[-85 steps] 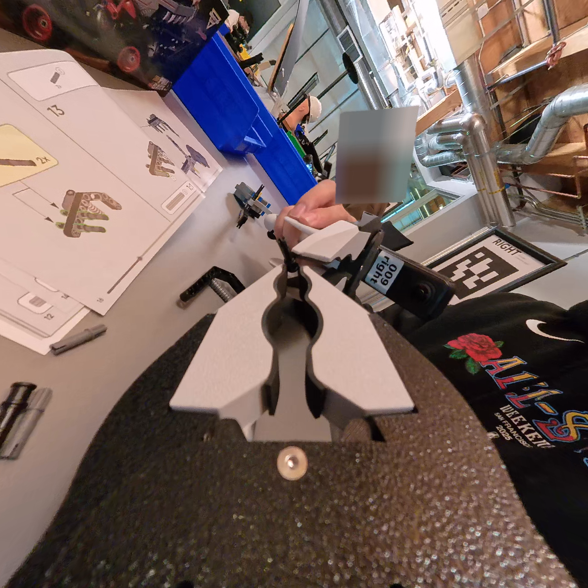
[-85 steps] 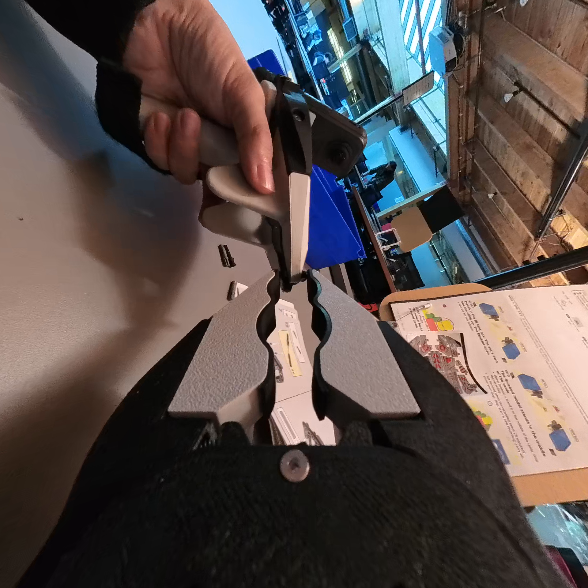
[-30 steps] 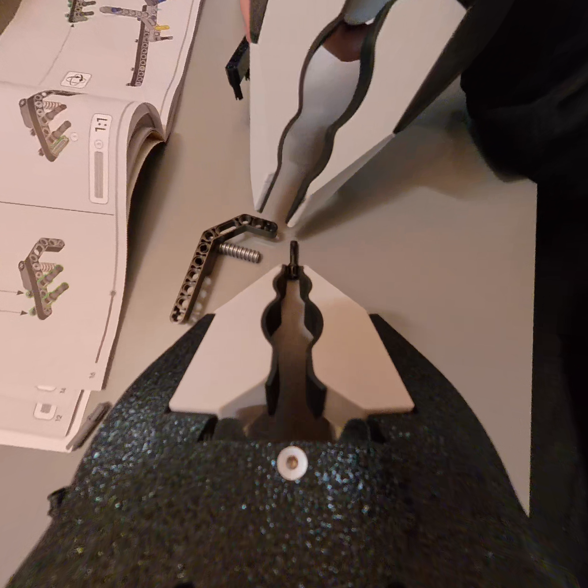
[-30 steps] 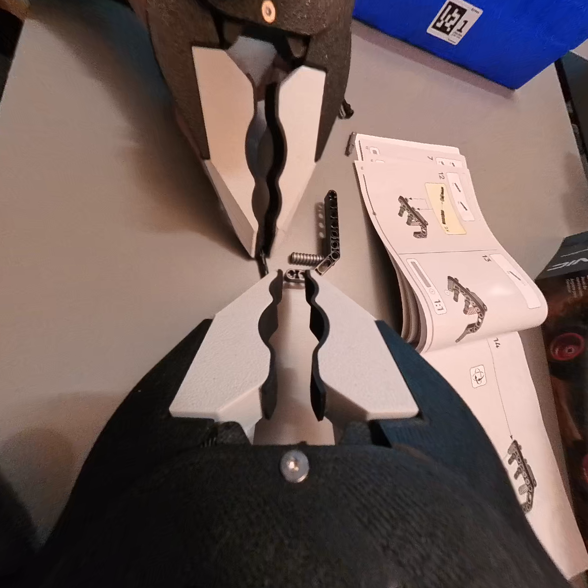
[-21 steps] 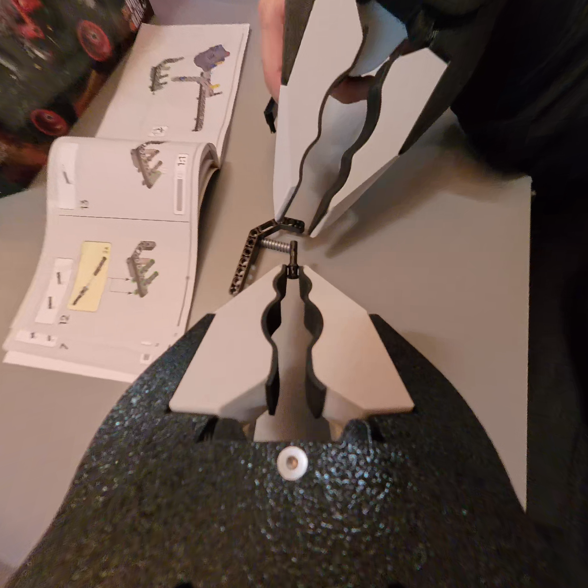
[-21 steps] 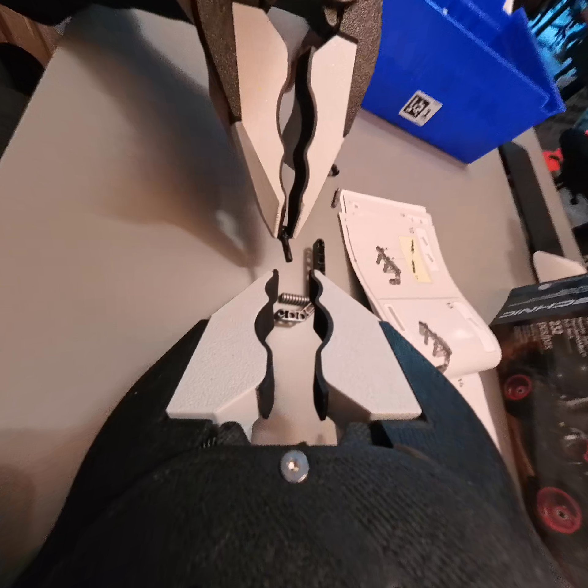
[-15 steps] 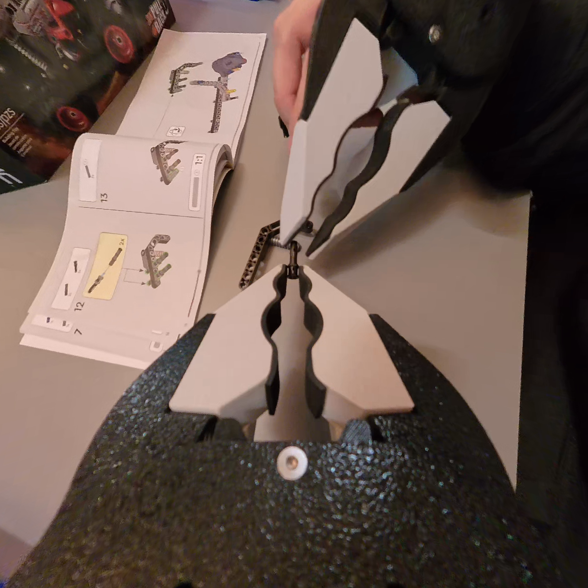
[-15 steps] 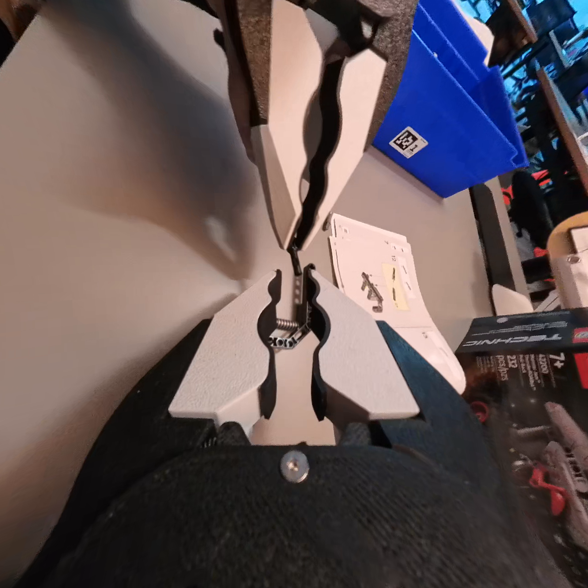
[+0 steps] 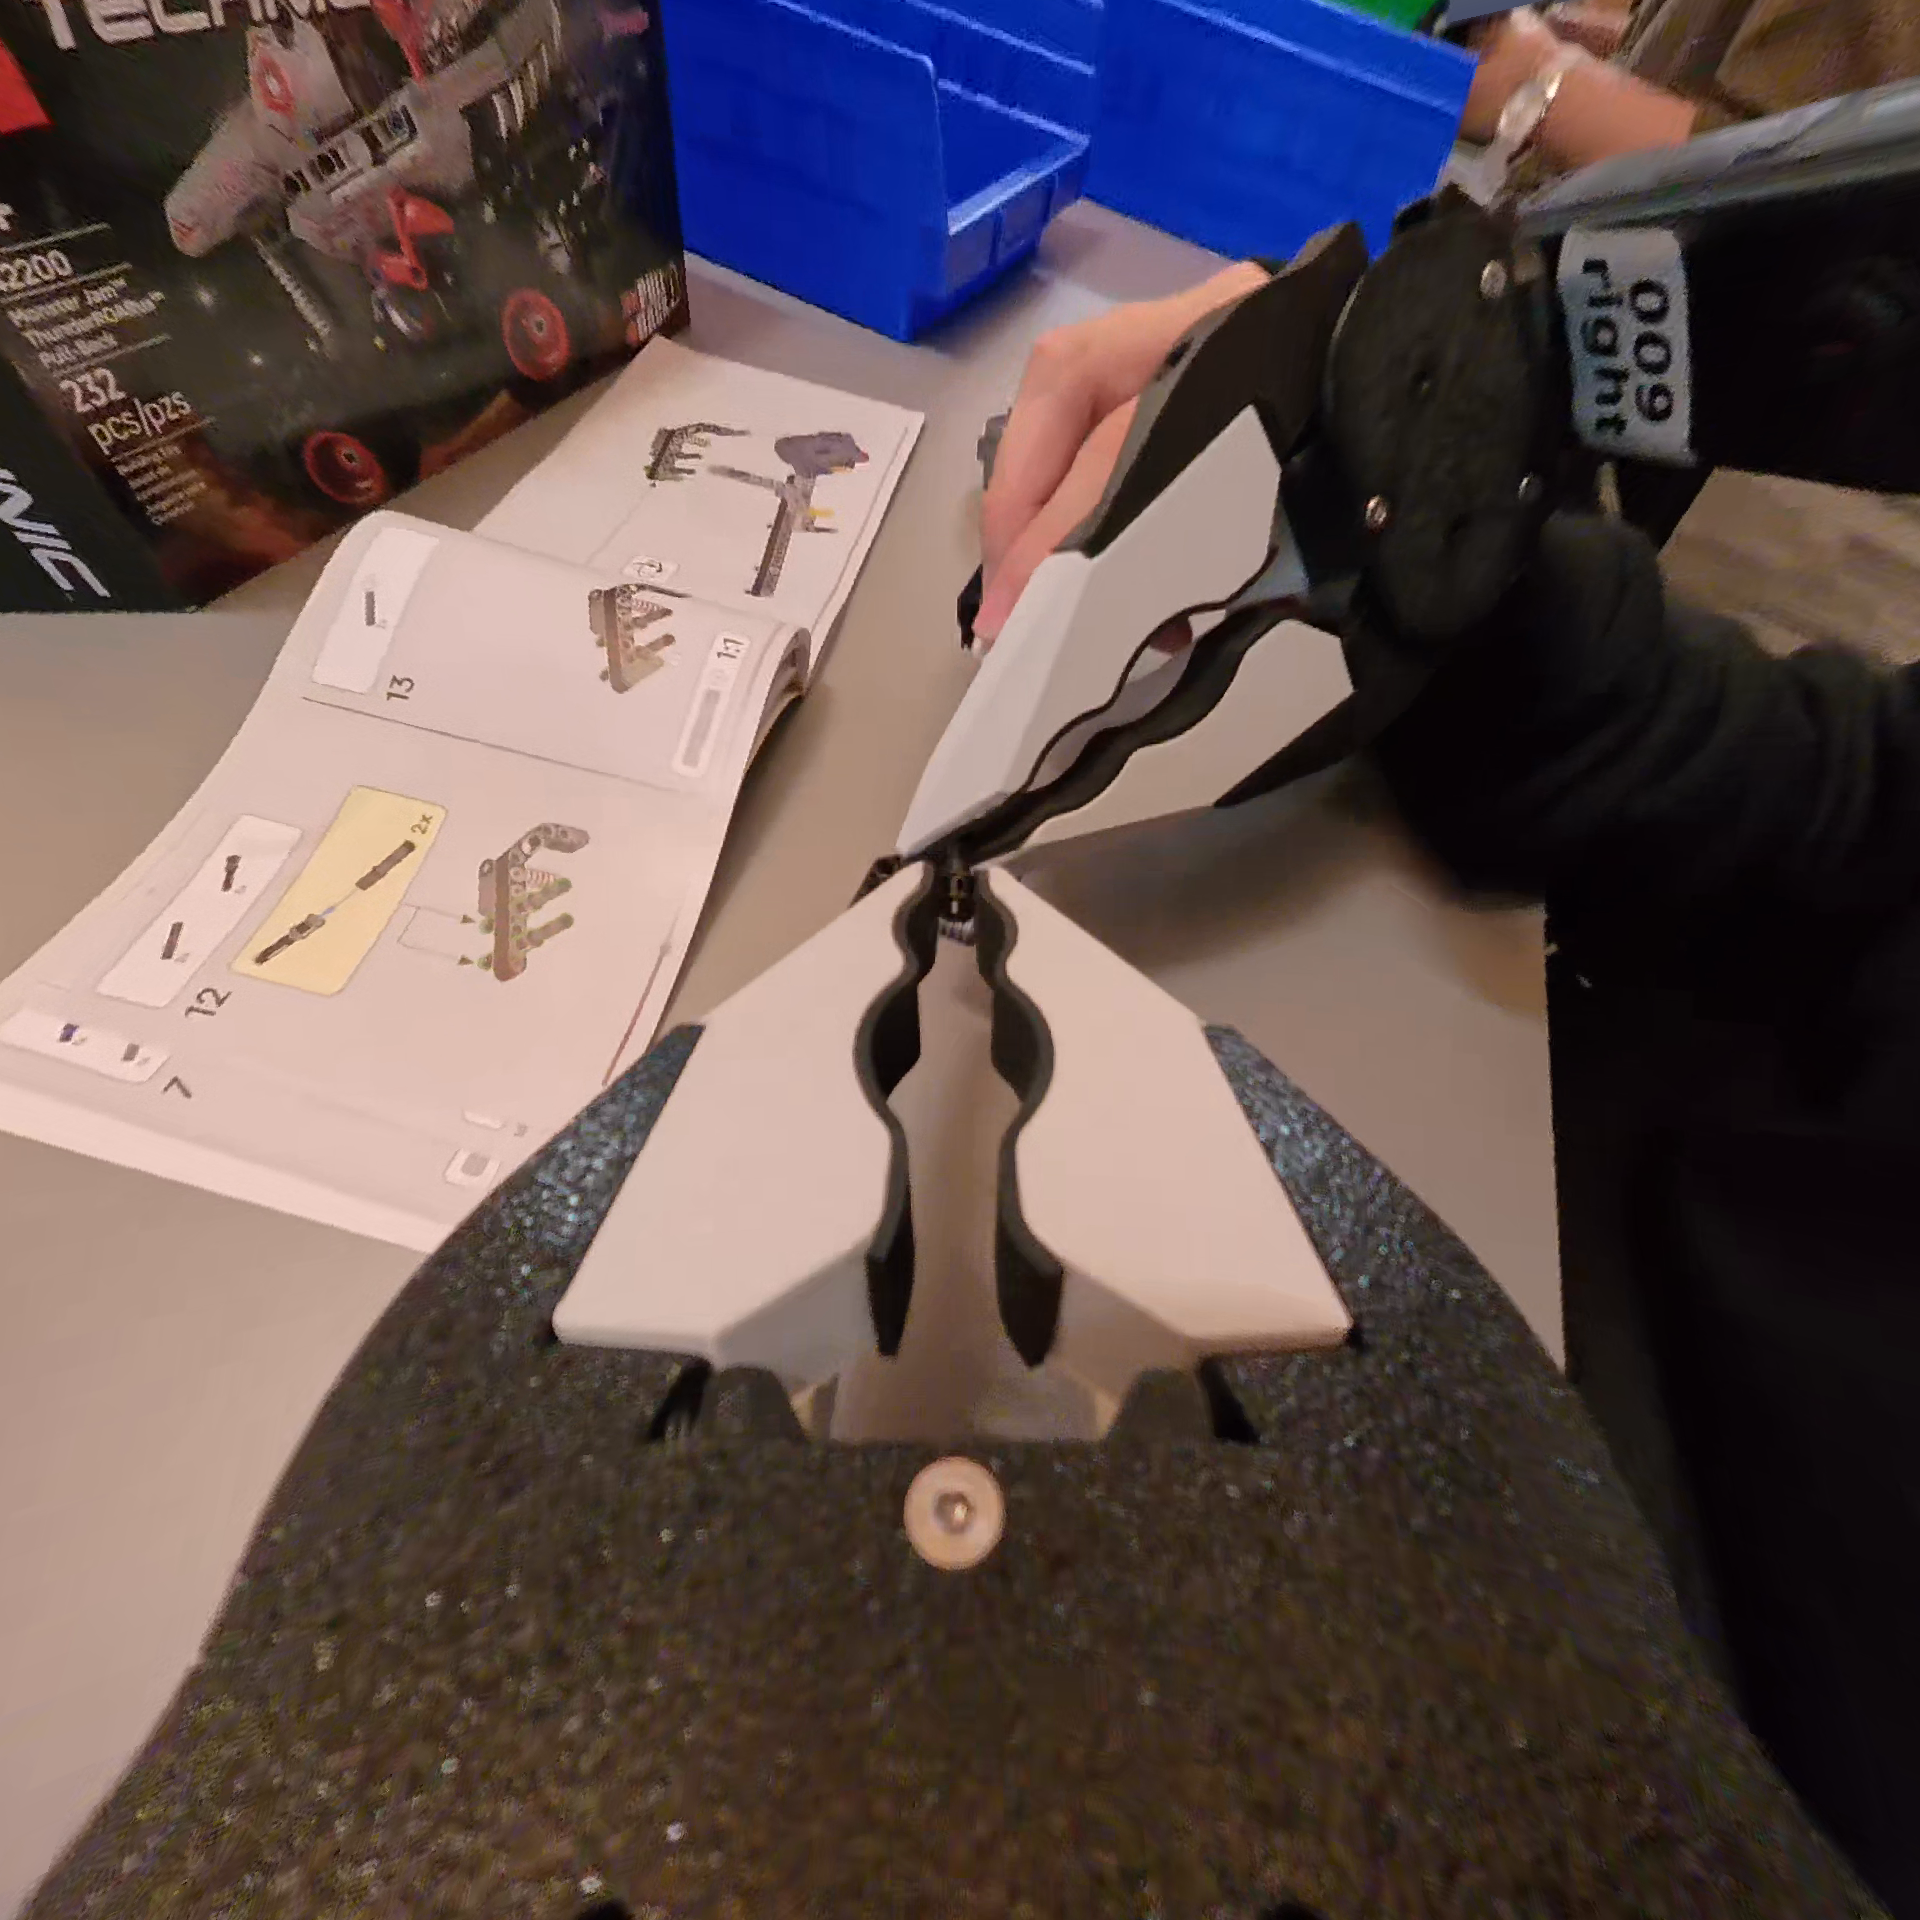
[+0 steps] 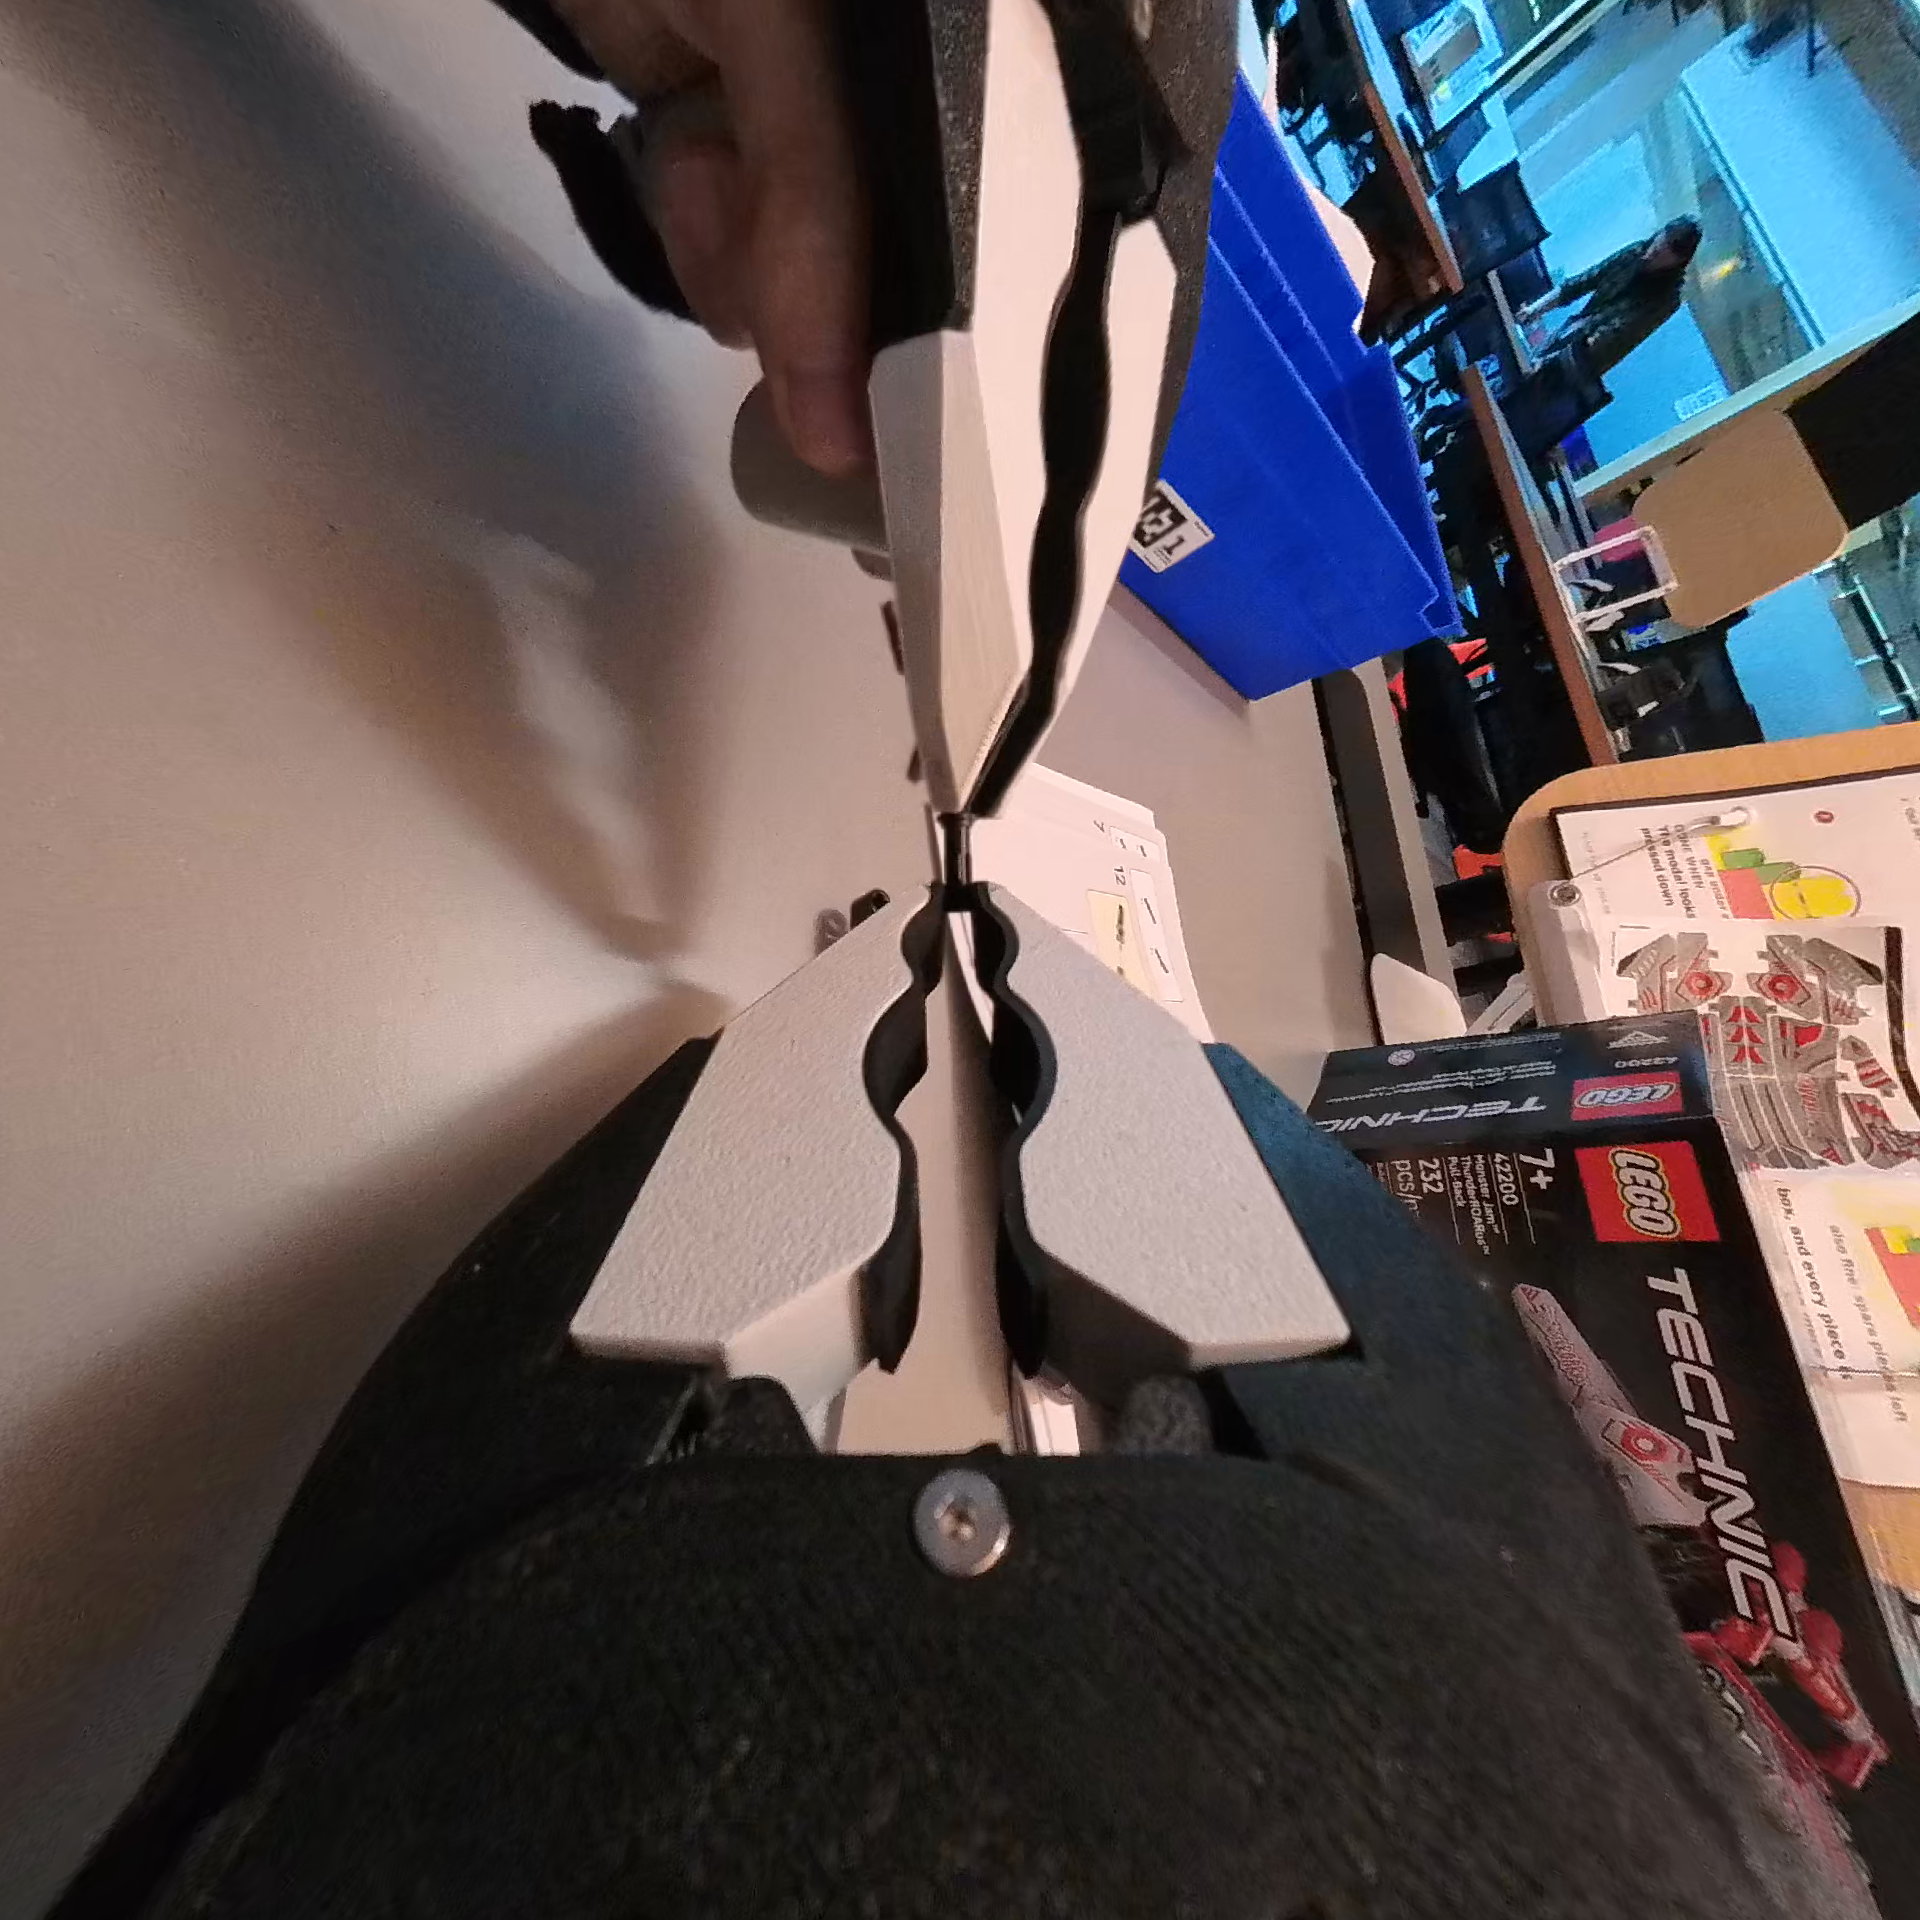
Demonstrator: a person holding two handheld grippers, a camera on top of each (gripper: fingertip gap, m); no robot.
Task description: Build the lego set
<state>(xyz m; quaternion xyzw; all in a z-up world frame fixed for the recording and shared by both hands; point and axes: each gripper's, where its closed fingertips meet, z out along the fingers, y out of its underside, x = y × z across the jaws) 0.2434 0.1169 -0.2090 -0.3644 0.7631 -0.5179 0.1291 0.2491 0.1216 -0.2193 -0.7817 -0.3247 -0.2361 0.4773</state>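
My left gripper [image 9: 956, 883] is shut on a small black pin [image 10: 953, 850] that sticks out past its tips. My right gripper [image 10: 956, 902] is shut on the black angled beam [image 10: 963, 900], seen edge-on, with its metal spring [image 9: 956, 932] showing behind the left tips. The two grippers meet tip to tip above the grey table [image 9: 1299, 987]. The pin's free end touches the beam at the right gripper's tips. In the left wrist view the right gripper [image 9: 935, 847] comes in from the upper right. In the right wrist view the left gripper [image 10: 961, 805] comes down from above.
An open instruction booklet [image 9: 468, 810] lies to the left of the grippers. The set's box [image 9: 260, 260] stands behind it, beside blue bins [image 9: 883, 156]. Small loose parts [image 10: 857, 920] lie on the table. A board with printed sheets [image 10: 1766, 987] is at the right. Less than 4 cm separates the two grippers' tips.
My right gripper closed on the angled beam with the spring and lifted it off the table. Both grippers tilted up, and the pin in my left gripper now meets the beam.
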